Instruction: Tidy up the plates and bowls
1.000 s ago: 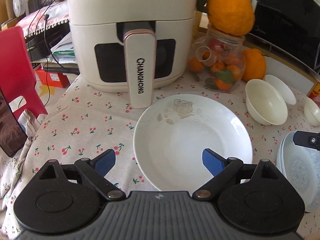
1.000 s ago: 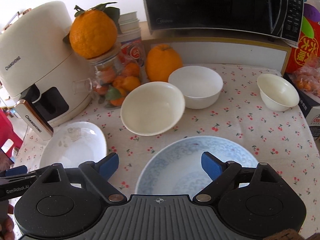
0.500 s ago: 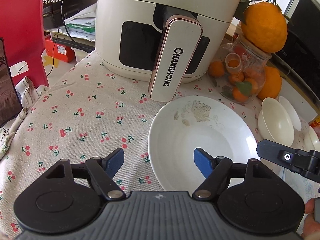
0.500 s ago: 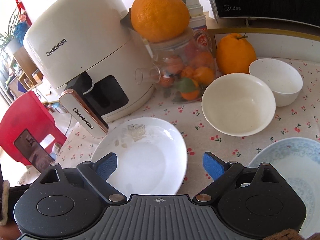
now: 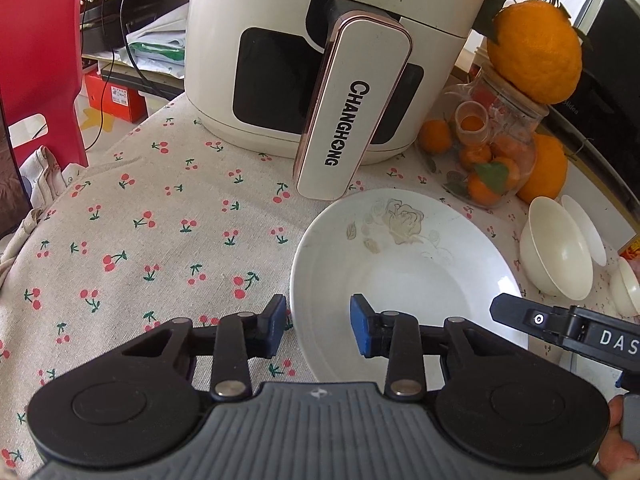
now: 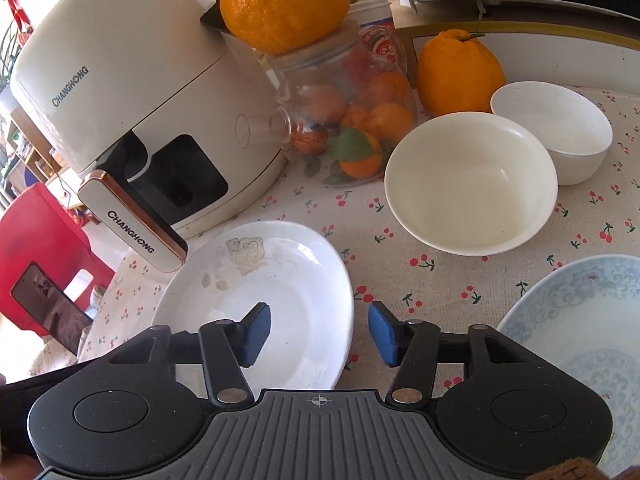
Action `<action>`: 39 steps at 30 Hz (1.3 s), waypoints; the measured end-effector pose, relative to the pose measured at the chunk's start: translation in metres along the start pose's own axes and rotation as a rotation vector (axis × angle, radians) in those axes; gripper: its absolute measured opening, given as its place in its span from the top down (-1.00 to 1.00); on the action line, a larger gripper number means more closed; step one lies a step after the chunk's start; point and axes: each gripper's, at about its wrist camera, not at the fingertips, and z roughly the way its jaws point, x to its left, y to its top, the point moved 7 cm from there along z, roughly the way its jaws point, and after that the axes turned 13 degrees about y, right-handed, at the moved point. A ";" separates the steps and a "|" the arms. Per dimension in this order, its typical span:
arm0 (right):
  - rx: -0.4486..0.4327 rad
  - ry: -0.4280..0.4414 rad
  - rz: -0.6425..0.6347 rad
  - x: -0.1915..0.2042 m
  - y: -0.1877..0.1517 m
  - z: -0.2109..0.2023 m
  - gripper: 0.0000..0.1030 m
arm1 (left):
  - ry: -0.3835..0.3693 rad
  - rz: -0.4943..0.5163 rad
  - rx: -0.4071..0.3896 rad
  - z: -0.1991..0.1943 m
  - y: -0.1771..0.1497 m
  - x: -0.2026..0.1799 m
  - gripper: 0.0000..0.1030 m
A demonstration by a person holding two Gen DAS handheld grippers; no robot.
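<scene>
Left claw (image 5: 318, 326) closing, straddling the left rim of the white rose-print ceramic plate (image 5: 404, 280); pads not visibly pressing yet. Right claw (image 6: 319, 332) closing too, right rim of the same plate (image 6: 256, 304) between its fingers, gap still showing. Plate sits on the cherry-print clothed bench (image 5: 160, 240), just before the cream air fryer (image 5: 320, 60). Cream bowl (image 6: 472, 182) and blue-patterned plate (image 6: 576, 344) lie to the right.
</scene>
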 end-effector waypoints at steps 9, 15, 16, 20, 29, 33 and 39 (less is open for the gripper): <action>0.025 -0.025 -0.021 0.000 -0.007 0.011 0.27 | -0.013 -0.013 0.025 0.003 -0.002 0.002 0.54; 0.040 -0.048 -0.068 0.003 -0.012 0.018 0.27 | -0.014 -0.019 0.027 0.003 -0.003 0.002 0.56; 0.042 -0.048 -0.066 0.003 -0.012 0.019 0.27 | -0.015 -0.020 0.027 0.002 -0.003 0.002 0.56; 0.040 -0.043 -0.070 0.003 -0.011 0.019 0.27 | -0.014 -0.022 0.021 0.002 -0.003 0.003 0.57; 0.007 -0.044 -0.089 0.006 -0.003 0.006 0.58 | -0.018 -0.027 0.000 -0.007 -0.001 0.006 0.59; -0.016 -0.029 -0.098 0.011 0.000 -0.006 0.58 | -0.036 -0.028 -0.001 -0.013 -0.002 0.005 0.59; -0.055 -0.017 -0.082 0.007 0.005 -0.027 0.58 | -0.102 -0.029 0.009 -0.024 -0.006 -0.004 0.59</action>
